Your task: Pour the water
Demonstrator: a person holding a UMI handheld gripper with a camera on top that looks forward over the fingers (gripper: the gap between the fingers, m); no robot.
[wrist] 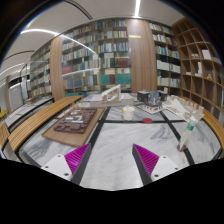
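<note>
Gripper view: the claw point(112, 160) is spread and holds nothing — the reach has not begun. A pale upright thing point(186, 135) beyond the right finger, on the marble surface point(115, 150), may be the water vessel. Next: steer right toward it. The claw is level, above the surface.

1. A pale, narrow container point(186, 134), perhaps a bottle, stands slightly tilted on the marbled surface point(118, 140).
2. It lies beyond the gripper point(112, 160), off to the right of its spread fingers; contents unclear.
</note>
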